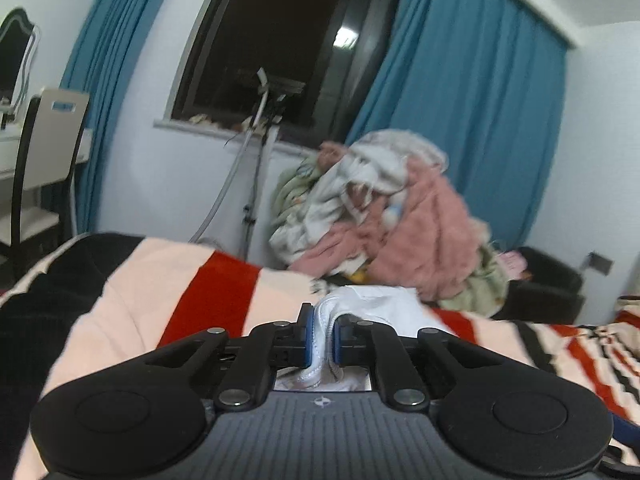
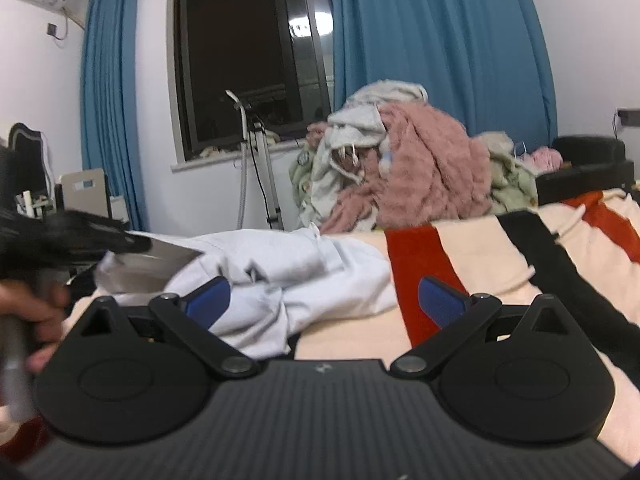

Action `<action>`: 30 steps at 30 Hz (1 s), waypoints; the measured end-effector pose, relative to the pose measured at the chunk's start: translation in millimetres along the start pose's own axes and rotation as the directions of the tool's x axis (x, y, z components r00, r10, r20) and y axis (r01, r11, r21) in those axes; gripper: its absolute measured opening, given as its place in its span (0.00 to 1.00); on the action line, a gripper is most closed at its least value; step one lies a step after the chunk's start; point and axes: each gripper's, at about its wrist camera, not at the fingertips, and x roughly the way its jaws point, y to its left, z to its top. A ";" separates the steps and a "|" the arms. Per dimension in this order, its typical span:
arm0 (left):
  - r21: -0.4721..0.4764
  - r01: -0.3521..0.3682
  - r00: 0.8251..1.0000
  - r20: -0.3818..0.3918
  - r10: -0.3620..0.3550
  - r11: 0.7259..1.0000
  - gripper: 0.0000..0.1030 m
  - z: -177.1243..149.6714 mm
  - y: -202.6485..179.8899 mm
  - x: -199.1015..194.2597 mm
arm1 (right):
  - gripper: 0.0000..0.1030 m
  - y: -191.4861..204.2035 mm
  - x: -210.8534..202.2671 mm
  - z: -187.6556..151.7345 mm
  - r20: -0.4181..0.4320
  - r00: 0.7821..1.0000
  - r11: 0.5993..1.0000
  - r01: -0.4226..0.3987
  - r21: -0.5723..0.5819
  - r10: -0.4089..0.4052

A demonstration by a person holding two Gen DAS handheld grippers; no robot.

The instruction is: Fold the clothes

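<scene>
The white garment lies crumpled on the striped blanket that covers the bed, toward the left of the right wrist view. A heap of unfolded laundry sits beyond it, under the window.

Left gripper: jaws closed on a bunched edge of the white garment; cloth fills the gap between the blue pads and hangs below them. The rest of the garment lies on the blanket just ahead.

Right gripper: jaws spread wide, holding nothing. Its left pad hovers over the cloth; its right pad is over bare blanket.

Handling, judged from the creases:
- The fabric appears thin, light and limp. It will sag and bunch, not hold shape.
- It is not fragile, but a smooth weave may slip from a shallow pinch.
- A pinch can pick up several layers, or the blanket beneath.

Recommended hold: take a single hem or corner well apart from the left gripper's hold, seated deep between the pads, so the cloth can be drawn taut and laid flat before any fold.
</scene>
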 end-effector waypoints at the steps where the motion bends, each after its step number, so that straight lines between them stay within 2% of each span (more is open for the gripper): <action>1: 0.002 0.015 1.000 0.010 -0.015 1.000 0.09 0.0 -6.8 -17.5 | 0.99 1.4 0.7 -0.8 0.008 1.000 1.000 -0.002 -0.004 0.002; 4: -0.003 0.057 0.998 0.033 -0.057 0.998 0.09 -2.2 -17.4 -70.9 | 0.99 5.2 -2.0 -1.7 0.027 1.000 1.000 -0.010 -0.012 0.010; 10: 0.018 0.104 0.992 0.063 -0.105 0.994 0.09 -15.2 -31.3 -160.9 | 0.99 23.4 -48.1 3.8 0.056 0.998 0.996 -0.037 -0.079 0.042; 14: -0.039 0.135 0.990 0.047 -0.133 0.990 0.09 -29.1 -26.0 -200.6 | 0.99 38.9 -75.4 1.8 0.006 0.995 0.991 -0.096 -0.089 0.096; 19: -0.049 0.160 0.987 0.017 -0.159 0.986 0.09 -44.2 -23.8 -228.9 | 0.99 59.9 -90.7 -6.1 -0.077 0.983 0.979 -0.177 -0.105 0.169; 25: -0.106 0.154 0.988 0.008 -0.154 0.982 0.10 -50.5 -9.8 -229.8 | 0.99 84.4 -80.1 -25.6 -0.161 0.963 0.955 -0.241 -0.175 0.214; 30: -0.123 0.135 0.990 -0.009 -0.137 0.983 0.10 -52.1 -6.6 -216.6 | 0.99 81.8 -59.3 -30.7 -0.190 0.965 0.967 -0.208 -0.145 0.179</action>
